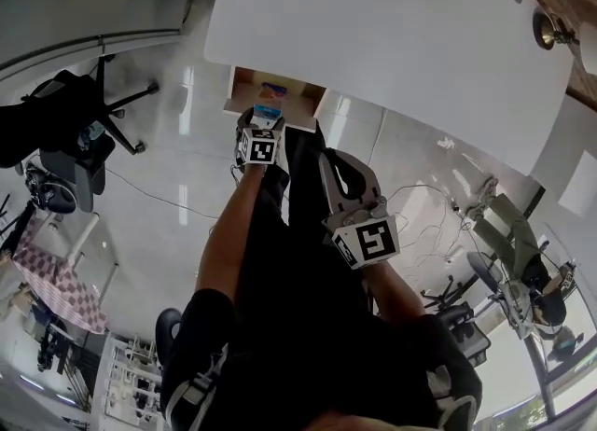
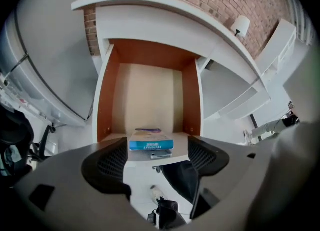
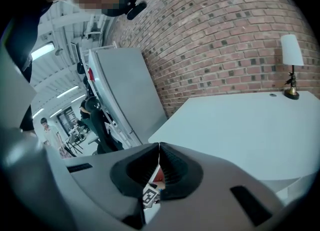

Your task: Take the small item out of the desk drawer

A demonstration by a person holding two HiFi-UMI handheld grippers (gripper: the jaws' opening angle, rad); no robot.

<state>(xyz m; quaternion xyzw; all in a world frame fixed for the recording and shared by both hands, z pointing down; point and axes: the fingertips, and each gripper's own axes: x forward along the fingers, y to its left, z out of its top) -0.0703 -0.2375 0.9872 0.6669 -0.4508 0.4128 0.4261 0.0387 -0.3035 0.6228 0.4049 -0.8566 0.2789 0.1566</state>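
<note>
The left gripper (image 2: 152, 161) is held forward on an outstretched arm (image 1: 227, 238), jaws spread wide, while the right gripper (image 3: 159, 150) is held nearer the body, jaws seemingly closed together.

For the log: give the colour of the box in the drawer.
Blue box, purplish top; best in the left gripper view.

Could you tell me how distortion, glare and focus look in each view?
Head view: fisheye curves the desk edge, and lights glare off the floor. Left gripper view: dark corners, blue box sharp. Right gripper view: brick wall crisp, corners dark.
</note>
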